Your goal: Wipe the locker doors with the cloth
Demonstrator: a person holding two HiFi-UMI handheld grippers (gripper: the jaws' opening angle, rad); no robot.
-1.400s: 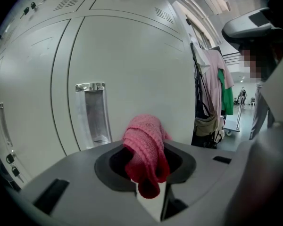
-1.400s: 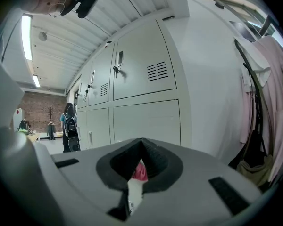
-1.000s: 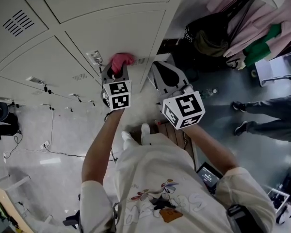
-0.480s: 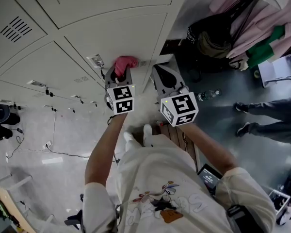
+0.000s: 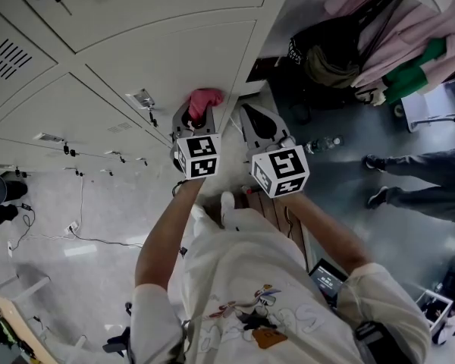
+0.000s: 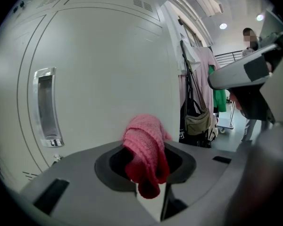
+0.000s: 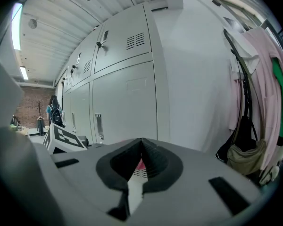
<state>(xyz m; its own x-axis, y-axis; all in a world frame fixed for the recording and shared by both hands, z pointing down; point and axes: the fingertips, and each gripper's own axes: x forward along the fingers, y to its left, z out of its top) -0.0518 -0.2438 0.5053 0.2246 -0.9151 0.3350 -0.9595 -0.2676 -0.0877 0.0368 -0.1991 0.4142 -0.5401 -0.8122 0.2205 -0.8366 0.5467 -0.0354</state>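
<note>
So the person is up against the lockers right now with the pink cloth (image 6: 146, 154) pinched in the left gripper (image 5: 196, 120). The jaws are clamped on the bunched middle of it, and a floppy bit hangs down over them. The cloth sits at the right-hand part of one locker door (image 6: 108, 65), close to where the bank of lockers ends. It looks pressed to the panel or just off it, and honestly I can't tell which.

The right gripper (image 5: 252, 118) hangs just beside the left one with its jaws closed together on nothing, so it's basically along for the ride.

Progress-wise I'd call it mid-job. The door shows no streaks or damp patches, so there's no way to see how much has been wiped. There's a whole row of doors (image 7: 80, 102) running off to the left, plus the ones above, so I'd guess plenty is left.

Stuff in the way: this door has a shiny recessed handle (image 6: 46, 107) on its left side, and the doors have vent slits (image 7: 136, 40) that the cloth could snag on. Just past the end of the lockers there's a rack of hanging coats (image 5: 409, 21) with a dark bag (image 5: 330, 51), pretty near the working arm. A bottle (image 5: 324, 143) lies on the floor, and someone else's legs (image 5: 417, 177) are over on the right, well apart from the lockers.
</note>
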